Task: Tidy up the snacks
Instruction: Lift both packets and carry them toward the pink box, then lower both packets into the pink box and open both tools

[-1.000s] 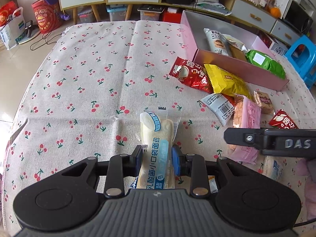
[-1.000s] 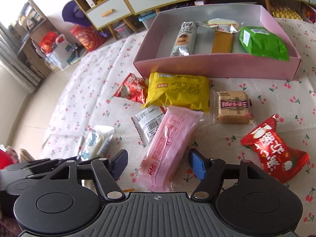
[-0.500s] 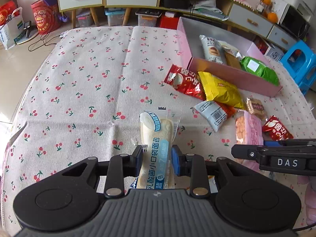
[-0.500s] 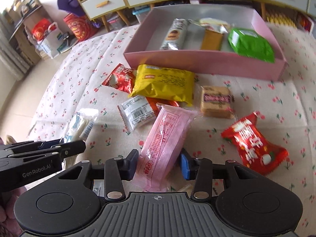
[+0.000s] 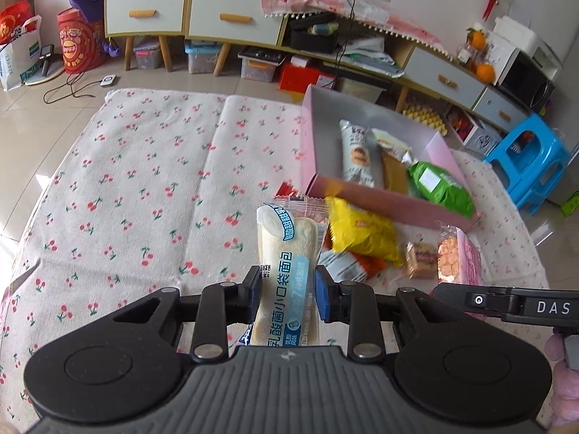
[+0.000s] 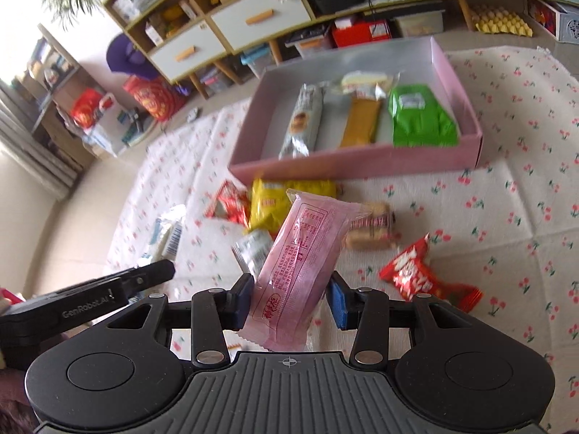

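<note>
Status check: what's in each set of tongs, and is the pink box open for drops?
Left tongs shut on bread packet. Right tongs shut on pink packet. Pink box open, four snacks inside, nothing blocking.

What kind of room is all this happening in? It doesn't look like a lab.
Most likely a lived-in home, perhaps a living room. A cherry-print cloth covers the work surface, a sideboard with drawers lines the wall, and a blue plastic stool and a microwave stand nearby.
</note>
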The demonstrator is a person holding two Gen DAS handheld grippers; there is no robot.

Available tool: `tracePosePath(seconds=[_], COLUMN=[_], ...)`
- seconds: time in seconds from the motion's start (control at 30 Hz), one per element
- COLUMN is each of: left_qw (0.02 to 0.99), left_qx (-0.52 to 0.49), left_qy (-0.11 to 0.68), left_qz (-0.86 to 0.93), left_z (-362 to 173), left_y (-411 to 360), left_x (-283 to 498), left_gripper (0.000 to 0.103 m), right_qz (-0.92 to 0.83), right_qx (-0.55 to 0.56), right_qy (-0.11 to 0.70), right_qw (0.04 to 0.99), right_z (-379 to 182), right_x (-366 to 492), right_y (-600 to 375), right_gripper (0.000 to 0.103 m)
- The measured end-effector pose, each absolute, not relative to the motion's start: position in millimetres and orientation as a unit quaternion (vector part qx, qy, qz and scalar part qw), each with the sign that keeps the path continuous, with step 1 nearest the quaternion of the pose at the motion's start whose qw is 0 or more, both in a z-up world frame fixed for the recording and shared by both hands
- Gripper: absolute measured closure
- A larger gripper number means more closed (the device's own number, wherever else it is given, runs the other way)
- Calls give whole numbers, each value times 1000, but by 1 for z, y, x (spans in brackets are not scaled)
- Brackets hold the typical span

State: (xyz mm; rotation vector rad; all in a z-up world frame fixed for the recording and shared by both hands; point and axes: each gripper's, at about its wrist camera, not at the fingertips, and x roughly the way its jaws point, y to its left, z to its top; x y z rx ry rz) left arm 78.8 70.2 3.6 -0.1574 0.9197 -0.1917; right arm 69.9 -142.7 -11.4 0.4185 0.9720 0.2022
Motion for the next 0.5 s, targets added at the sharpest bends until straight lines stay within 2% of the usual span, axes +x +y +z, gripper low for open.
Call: tracePosePath(seconds=[0.5], left_qw=[901], left_qx=[-119], left_qy=[409], left_qz=[-85], left_z=[12], left_y=[27], left_x=[132], left_gripper=[76], right_qz=[70], right_qx=[280], right_qy=[414], right_qw=[863], right_z=[8], right_x=[106], right_y=[-195], right_gripper=[61])
